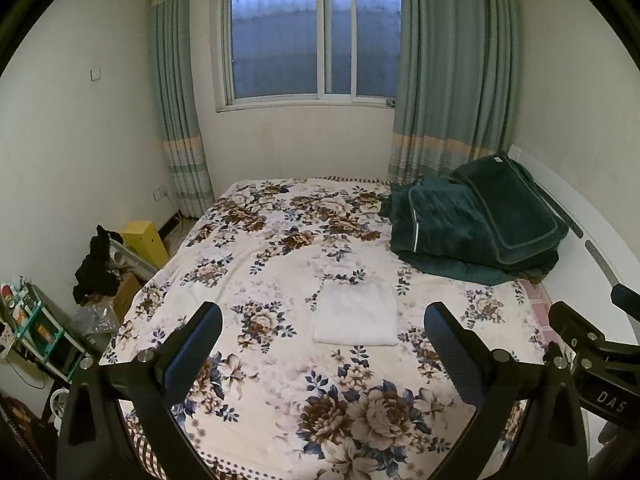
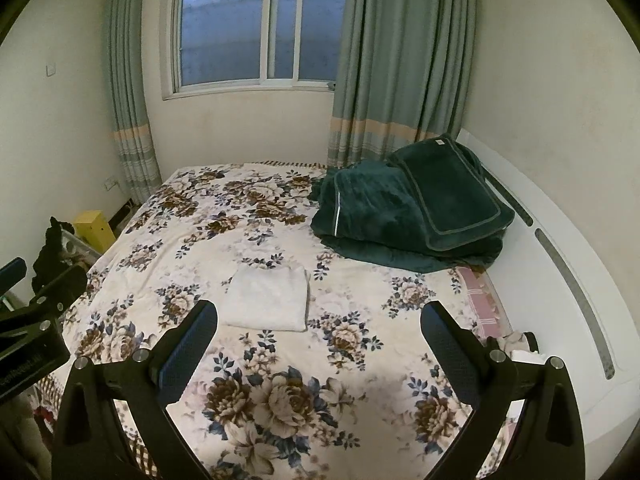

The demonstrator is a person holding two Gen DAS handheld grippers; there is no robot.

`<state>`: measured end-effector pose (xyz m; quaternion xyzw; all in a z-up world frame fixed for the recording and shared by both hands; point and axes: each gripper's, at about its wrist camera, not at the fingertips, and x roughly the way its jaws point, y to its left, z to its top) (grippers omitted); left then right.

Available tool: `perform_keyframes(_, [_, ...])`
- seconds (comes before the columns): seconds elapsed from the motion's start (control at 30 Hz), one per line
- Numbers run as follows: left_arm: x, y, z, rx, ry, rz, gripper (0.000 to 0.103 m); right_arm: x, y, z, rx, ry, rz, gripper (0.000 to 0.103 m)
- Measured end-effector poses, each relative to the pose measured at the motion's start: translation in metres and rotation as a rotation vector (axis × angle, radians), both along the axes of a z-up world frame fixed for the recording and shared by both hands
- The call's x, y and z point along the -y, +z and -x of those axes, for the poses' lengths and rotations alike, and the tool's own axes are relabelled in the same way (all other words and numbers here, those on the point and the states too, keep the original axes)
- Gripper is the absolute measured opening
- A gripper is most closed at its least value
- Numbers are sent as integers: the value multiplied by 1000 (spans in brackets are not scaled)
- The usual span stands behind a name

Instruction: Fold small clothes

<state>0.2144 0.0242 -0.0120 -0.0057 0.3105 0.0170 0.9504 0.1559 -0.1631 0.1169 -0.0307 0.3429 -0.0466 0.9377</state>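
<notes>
A small white garment (image 1: 355,314) lies folded into a neat rectangle on the floral bedspread (image 1: 280,380), near the middle of the bed. It also shows in the right wrist view (image 2: 267,298). My left gripper (image 1: 323,344) is open and empty, held above the near part of the bed, short of the garment. My right gripper (image 2: 319,342) is open and empty too, to the right of the garment and nearer than it. Each gripper shows at the edge of the other's view.
A folded dark green blanket (image 1: 480,224) is piled at the far right of the bed (image 2: 412,208). A white headboard (image 2: 560,280) runs along the right side. Boxes, a shelf and dark clothes (image 1: 96,264) crowd the floor on the left. A window and curtains stand behind.
</notes>
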Motion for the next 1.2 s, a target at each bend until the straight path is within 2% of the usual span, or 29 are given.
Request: perform_keyframes(1.2, [1,6,11,5,1,-1,103,-6,-1,2,-1,0,-12,103])
